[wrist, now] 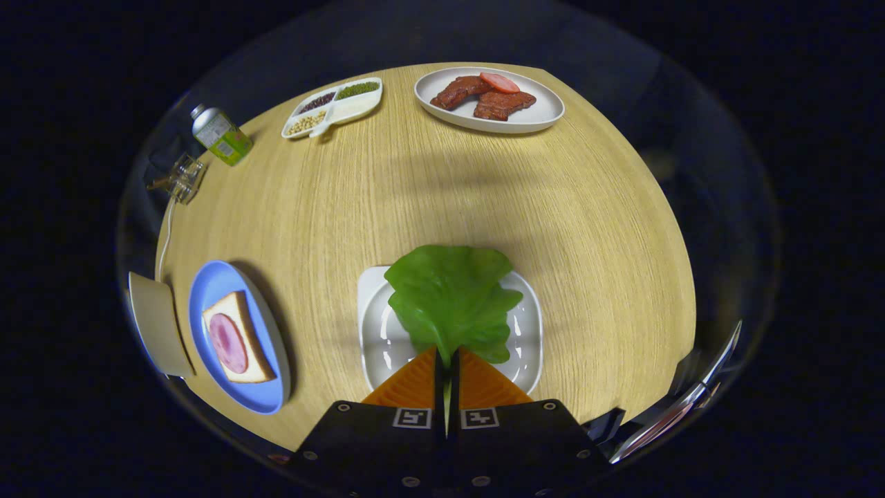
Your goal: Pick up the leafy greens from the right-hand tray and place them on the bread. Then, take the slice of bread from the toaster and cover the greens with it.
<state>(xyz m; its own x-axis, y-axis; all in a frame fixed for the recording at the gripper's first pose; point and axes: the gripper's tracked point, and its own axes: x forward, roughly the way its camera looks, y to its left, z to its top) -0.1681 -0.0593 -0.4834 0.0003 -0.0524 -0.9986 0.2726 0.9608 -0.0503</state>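
Observation:
My gripper is shut on the stem end of a green lettuce leaf, which spreads out ahead of the fingertips over a white square tray. I cannot tell whether the leaf still touches the tray. Off to the left lies a blue plate holding a slice of bread topped with a round pink slice of ham. A cream-coloured toaster stands at the table's left edge, just beyond the blue plate.
At the far side sits a white oval plate with brown meat pieces and a red slice. A divided white dish of beans, a small can and a clear glass piece lie at the far left. Bare wooden tabletop lies between.

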